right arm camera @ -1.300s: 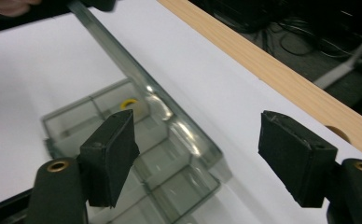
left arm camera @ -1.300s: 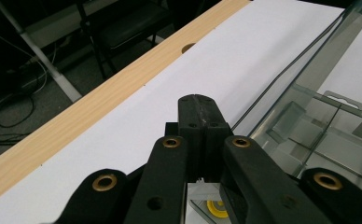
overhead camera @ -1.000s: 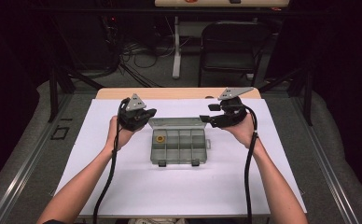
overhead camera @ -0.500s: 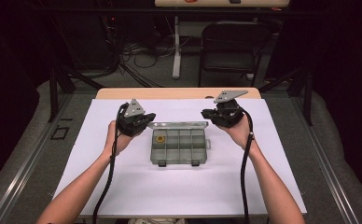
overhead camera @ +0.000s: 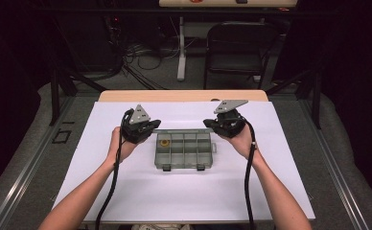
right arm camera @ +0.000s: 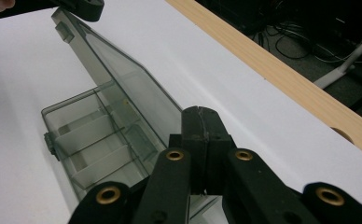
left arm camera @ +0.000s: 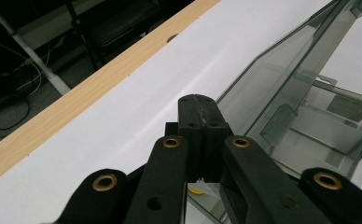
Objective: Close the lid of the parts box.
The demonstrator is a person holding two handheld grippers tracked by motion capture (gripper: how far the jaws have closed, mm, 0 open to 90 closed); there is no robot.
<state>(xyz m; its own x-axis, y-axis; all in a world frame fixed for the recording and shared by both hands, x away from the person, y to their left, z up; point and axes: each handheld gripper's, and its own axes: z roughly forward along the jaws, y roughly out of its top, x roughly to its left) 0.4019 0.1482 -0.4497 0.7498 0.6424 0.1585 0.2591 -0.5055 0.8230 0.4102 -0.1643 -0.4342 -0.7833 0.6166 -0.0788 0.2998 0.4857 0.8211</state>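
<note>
Right claw (overhead camera: 212, 125) has just been closing, empty; both claws now together, flanking the organiser box's (overhead camera: 184, 151) raised lid (right arm camera: 123, 88), left claw (overhead camera: 151, 128) apparently steadying it.

A wooden table (overhead camera: 184, 95) carries a white sheet (overhead camera: 184, 191) over most of its top, leaving a bare wood strip along the far edge. Beyond it, on grey floor (overhead camera: 165, 79), stand a dark chair (overhead camera: 237, 48) and a white post (overhead camera: 181, 52) among tangled cables (overhead camera: 136, 52). The surroundings lie in darkness.
</note>
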